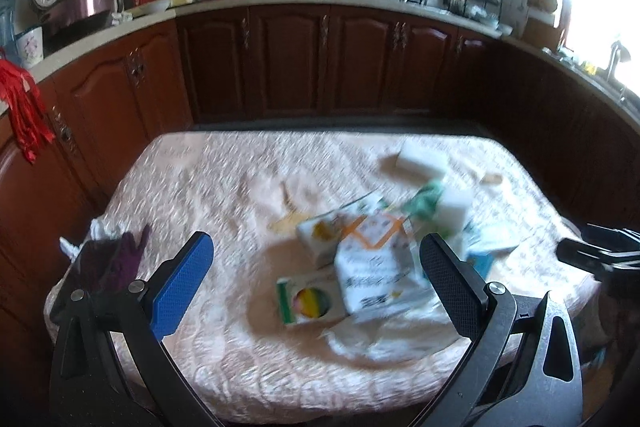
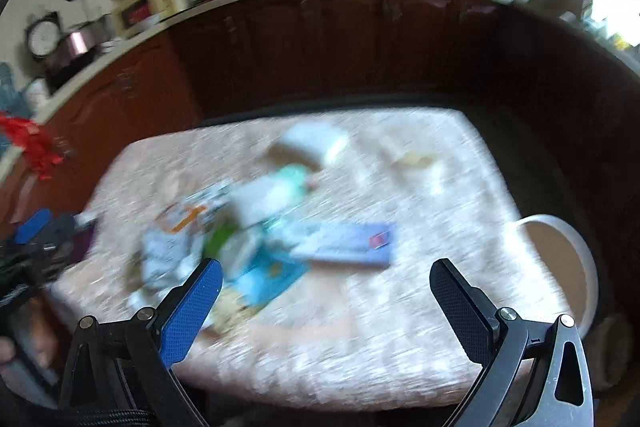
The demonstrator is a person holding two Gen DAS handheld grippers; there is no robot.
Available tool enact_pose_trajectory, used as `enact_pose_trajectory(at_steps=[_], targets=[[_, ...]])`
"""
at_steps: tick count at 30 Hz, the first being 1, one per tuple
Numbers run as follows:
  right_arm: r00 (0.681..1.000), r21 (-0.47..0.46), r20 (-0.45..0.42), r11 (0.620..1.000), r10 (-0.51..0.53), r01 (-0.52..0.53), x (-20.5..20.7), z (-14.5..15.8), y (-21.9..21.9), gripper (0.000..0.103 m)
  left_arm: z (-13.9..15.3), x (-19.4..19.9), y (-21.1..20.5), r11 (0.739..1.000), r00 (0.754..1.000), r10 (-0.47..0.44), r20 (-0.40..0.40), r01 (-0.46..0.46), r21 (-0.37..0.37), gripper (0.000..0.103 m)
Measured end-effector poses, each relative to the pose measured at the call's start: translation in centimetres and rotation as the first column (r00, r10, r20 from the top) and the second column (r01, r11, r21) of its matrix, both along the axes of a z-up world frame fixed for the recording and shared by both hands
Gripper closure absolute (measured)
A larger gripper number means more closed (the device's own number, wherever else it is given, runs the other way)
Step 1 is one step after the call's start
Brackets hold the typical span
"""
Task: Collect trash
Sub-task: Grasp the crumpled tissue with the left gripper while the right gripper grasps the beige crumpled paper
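Both grippers, left (image 1: pixel 316 267) and right (image 2: pixel 326 291), hover wide-jawed above littered table (image 1: pixel 224 187).

Cloth-covered table (image 1: pixel 224 179) — scattered wrappers (image 1: pixel 372 267), white sponge (image 1: pixel 420 157), purple cloth (image 1: pixel 120 259)

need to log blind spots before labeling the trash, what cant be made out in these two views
- Print on the white packet: left wrist view, motion blur.
- Pile of wrappers: right wrist view, smeared; separate pieces cannot be counted.
- White bin: right wrist view, partly hidden by the table edge; contents unseen.
- Dark purple item: left wrist view, partly behind the left gripper.
- Right gripper: open, holds nothing.
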State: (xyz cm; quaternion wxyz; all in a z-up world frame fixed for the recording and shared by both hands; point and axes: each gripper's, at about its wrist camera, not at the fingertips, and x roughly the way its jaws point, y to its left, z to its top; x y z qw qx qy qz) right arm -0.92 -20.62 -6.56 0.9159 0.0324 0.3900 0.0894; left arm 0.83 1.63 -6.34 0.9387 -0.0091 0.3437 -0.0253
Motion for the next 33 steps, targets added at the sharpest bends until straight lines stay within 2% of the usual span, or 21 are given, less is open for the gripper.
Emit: enact_pose_trajectory(at_steps=[3, 5, 7, 10, 15, 17, 18, 19, 21, 22, 23, 25, 27, 28, 31, 33], targets=[[0.995, 0.054, -0.045, 0.994, 0.093, -0.09, 0.1, -1.6, 1.5, 0.005, -1.3, 0.2, 0.6, 1.0, 0.999, -0.007, -0.044, 0.008, 0.019, 0.0], [0.99, 0.031, -0.065, 0.992, 0.121, -0.119, 0.4, -2.3, 2.6, 0.014, -1.8, 0.1, 0.5, 0.999, 0.997, -0.05, -0.063, 0.051, 0.014, 0.0], [0.987, 0.003, -0.095, 0.991, 0.133, -0.133, 0.8, -3.2, 3.3, 0.018, -2.4, -0.3, -0.1, 0.991, 0.987, -0.133, -0.09, 0.133, -0.007, 0.0], [0.985, 0.003, -0.137, 0.994, 0.11, -0.11, 1.3, -4.2, 3.0, 0.019, -3.4, -1.0, -1.9, 0.968, 0.96, -0.253, -0.118, 0.251, -0.029, 0.0], [0.981, 0.04, -0.184, 0.998, 0.063, -0.056, 2.1, -5.2, 1.0, 0.019, -5.6, -0.9, -6.3, 0.928, 0.917, -0.359, -0.174, 0.371, 0.037, 0.0], [0.98, 0.053, -0.191, 0.997, 0.06, -0.05, 2.1, -5.2, 0.6, 0.019, -6.3, -0.6, -7.6, 0.919, 0.911, -0.372, -0.18, 0.388, 0.066, 0.003], [0.979, 0.062, -0.192, 0.997, 0.062, -0.051, 2.0, -5.2, 0.4, 0.019, -6.8, -0.2, -8.1, 0.915, 0.906, -0.377, -0.192, 0.396, 0.07, 0.007], [0.979, 0.065, -0.192, 0.996, 0.065, -0.053, 2.0, -5.2, 0.4, 0.019, -7.0, 0.0, -8.3, 0.914, 0.903, -0.38, -0.201, 0.4, 0.067, 0.016], [0.979, 0.071, -0.192, 0.996, 0.069, -0.057, 1.8, -5.2, 0.3, 0.019, -8.0, 1.2, -8.6, 0.917, 0.898, -0.371, -0.235, 0.394, 0.059, 0.04], [0.979, 0.074, -0.192, 0.995, 0.073, -0.06, 1.8, -5.4, 0.3, 0.019, -8.4, 1.8, -8.4, 0.922, 0.897, -0.361, -0.255, 0.385, 0.05, 0.065], [0.978, 0.079, -0.194, 0.995, 0.079, -0.065, 1.8, -5.4, 0.4, 0.019, -8.7, 2.2, -8.2, 0.928, 0.897, -0.347, -0.274, 0.37, 0.037, 0.075], [0.975, 0.088, -0.2, 0.993, 0.098, -0.082, 1.7, -5.6, 0.8, 0.019, -8.6, 2.5, -7.0, 0.939, 0.898, -0.34, -0.281, 0.343, -0.04, 0.079], [0.973, 0.093, -0.197, 0.99, 0.119, -0.102, 1.6, -5.7, 1.4, 0.025, -7.8, 2.6, -5.3, 0.94, 0.899, -0.34, -0.277, 0.319, -0.118, 0.082], [0.972, 0.099, -0.192, 0.988, 0.135, -0.118, 1.5, -5.6, 1.9, 0.032, -7.3, 2.5, -4.4, 0.94, 0.901, -0.338, -0.271, 0.306, -0.154, 0.088], [0.964, 0.115, -0.183, 0.978, 0.191, -0.172, 1.8, -5.9, 3.6, 0.039, -6.3, 2.6, -2.3, 0.941, 0.914, -0.314, -0.259, 0.264, -0.209, 0.088], [0.956, 0.106, -0.193, 0.973, 0.223, -0.205, 2.2, -6.4, 4.9, 0.04, -5.7, 2.7, -1.1, 0.934, 0.915, -0.31, -0.259, 0.243, -0.262, 0.089]])
